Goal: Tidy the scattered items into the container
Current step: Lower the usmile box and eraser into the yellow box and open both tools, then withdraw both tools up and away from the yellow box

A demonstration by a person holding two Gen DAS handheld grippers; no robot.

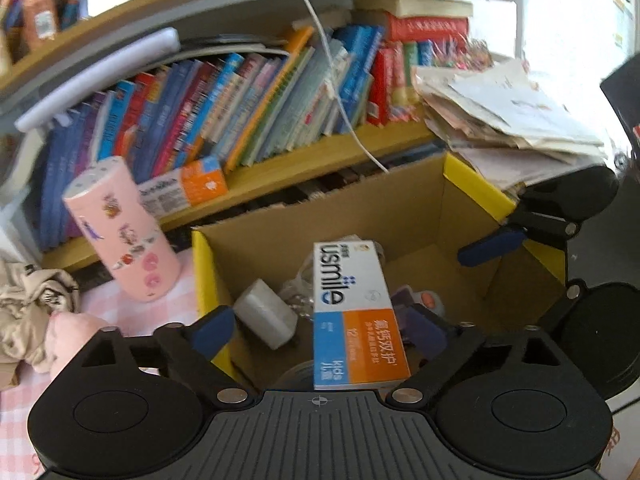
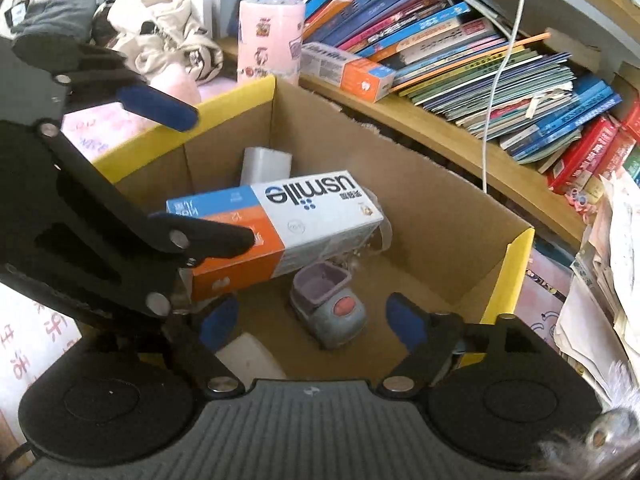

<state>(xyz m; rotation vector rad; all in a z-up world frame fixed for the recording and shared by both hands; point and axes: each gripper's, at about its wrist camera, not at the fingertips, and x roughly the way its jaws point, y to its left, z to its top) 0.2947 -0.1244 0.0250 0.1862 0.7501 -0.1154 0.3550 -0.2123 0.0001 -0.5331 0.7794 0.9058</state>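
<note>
An open cardboard box with yellow flaps (image 1: 472,192) (image 2: 516,268) holds a white, blue and orange usmile carton (image 1: 352,312) (image 2: 288,216), a white block (image 1: 266,314) (image 2: 266,166), a grey and purple toy (image 2: 328,308) and clear plastic. My left gripper (image 1: 316,330) is open over the box, its blue fingers either side of the carton without touching it; it also shows in the right wrist view (image 2: 160,108). My right gripper (image 2: 312,322) is open and empty above the toy. Its blue finger (image 1: 492,246) shows in the left wrist view.
A pink sticker-covered cylinder (image 1: 124,228) (image 2: 270,40) stands left of the box on a pink checked cloth (image 1: 120,304). A second toothpaste carton (image 1: 184,190) (image 2: 348,68) lies on the book shelf behind. Stacked papers (image 1: 508,120) sit right; crumpled clothing (image 1: 32,300) lies left.
</note>
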